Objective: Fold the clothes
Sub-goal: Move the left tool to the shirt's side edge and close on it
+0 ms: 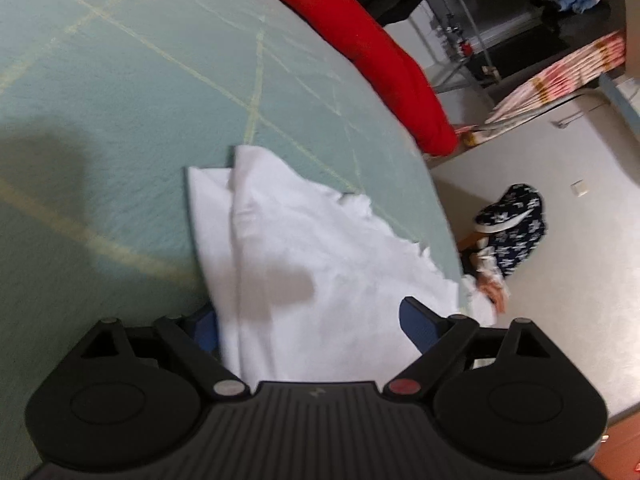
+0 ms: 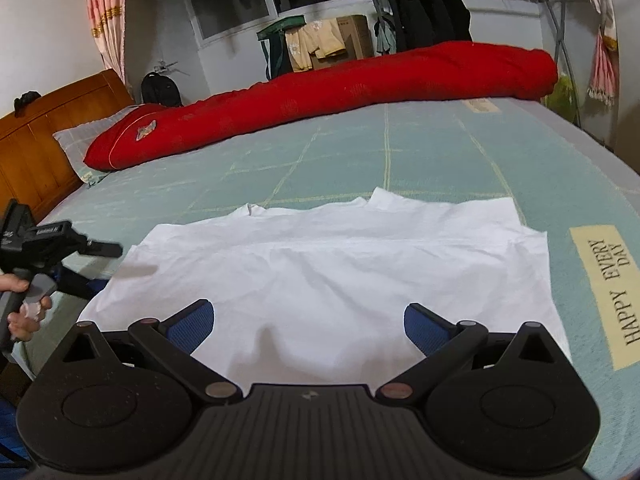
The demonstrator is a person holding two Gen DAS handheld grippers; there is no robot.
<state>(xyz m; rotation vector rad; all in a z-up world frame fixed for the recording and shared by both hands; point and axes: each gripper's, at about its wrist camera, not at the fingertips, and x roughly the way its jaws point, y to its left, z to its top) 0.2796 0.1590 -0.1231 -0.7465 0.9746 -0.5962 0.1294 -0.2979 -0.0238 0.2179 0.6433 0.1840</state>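
Spread wide on both grippers, left (image 1: 308,320) and right (image 2: 308,322), gripping nothing. Hovered over white shirt (image 2: 320,268), lying flat near bed's (image 2: 440,152) front edge. Best pinched at matching corners, then folded evenly, avoiding wrinkles.
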